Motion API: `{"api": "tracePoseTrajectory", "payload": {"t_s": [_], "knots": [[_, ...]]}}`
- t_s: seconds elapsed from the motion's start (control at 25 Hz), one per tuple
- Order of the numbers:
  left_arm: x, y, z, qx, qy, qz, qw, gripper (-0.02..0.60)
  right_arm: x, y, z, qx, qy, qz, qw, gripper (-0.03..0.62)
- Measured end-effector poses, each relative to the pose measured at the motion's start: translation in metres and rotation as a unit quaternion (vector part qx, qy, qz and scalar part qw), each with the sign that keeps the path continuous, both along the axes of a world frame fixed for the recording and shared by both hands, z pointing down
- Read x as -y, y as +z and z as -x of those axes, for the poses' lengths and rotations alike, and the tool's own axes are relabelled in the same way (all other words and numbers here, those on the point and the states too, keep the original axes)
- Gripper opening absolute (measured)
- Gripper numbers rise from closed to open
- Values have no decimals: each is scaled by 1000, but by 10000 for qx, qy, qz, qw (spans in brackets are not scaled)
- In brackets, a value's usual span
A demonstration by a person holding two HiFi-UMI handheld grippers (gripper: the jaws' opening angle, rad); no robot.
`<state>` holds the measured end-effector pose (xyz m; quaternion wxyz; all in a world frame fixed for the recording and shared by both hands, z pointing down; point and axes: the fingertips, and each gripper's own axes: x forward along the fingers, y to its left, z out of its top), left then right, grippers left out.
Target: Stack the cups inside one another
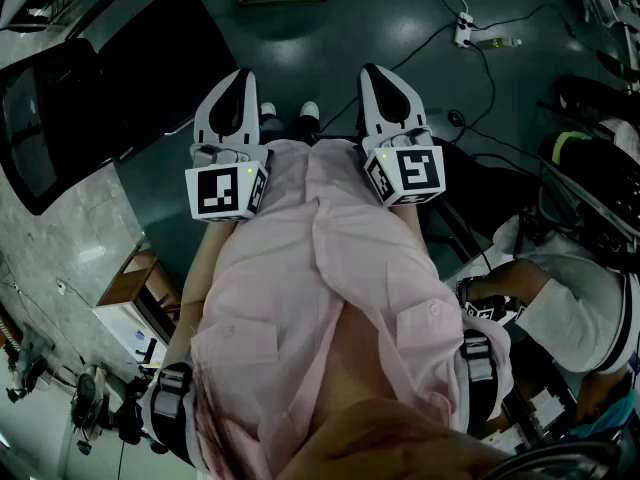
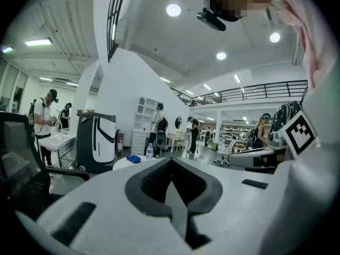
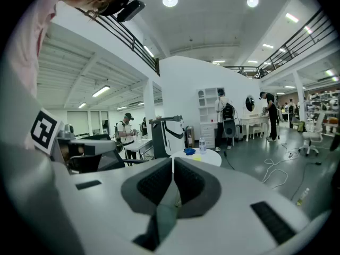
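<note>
**Both grippers closed and empty at the waist, cups not identifiable**

In the head view a black chair (image 1: 130, 68) is standing far left on the dark floor (image 1: 330, 28). The left gripper (image 1: 238, 78) is lying against the person's pink shirt (image 1: 320, 298) and pointing out over the floor. In the left gripper view its dark pads (image 2: 151, 182) are meeting tip to tip and gripping nothing. Beyond them a round white table (image 2: 125, 164) is standing well off, carrying a bottle (image 2: 149, 152) and a blue item (image 2: 134, 158).

The person's shoes (image 1: 268, 113) are showing between the two grippers. The right gripper (image 1: 375, 71) is lying beside the left one, also against the shirt, and the two are near each other but apart. In the right gripper view its jaws are likewise pressing together with nothing held, and they are facing the same table.

A seated person (image 1: 575, 308) in white is occupying the far right of the head view.

The cups: possibly among the small things on that distant table, but those are too small to tell.
</note>
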<state>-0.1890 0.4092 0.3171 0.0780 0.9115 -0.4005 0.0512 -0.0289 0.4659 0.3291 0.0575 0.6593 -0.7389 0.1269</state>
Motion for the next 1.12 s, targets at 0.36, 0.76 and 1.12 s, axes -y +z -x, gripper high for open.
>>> {"api": "tracePoseTrajectory", "payload": {"t_s": [0.36, 0.76, 1.12], "knots": [[-11, 4, -4, -59, -71, 67, 9999, 15, -9, 2, -1, 4, -186, -7, 9998, 35], [-9, -4, -24, 35, -119, -134, 9998, 15, -7, 2, -17, 16, -294, -33, 9996, 35], [-20, 3, -42, 69, -46, -76, 9999, 15, -11, 2, -24, 225, -523, -166, 9982, 37]]}}
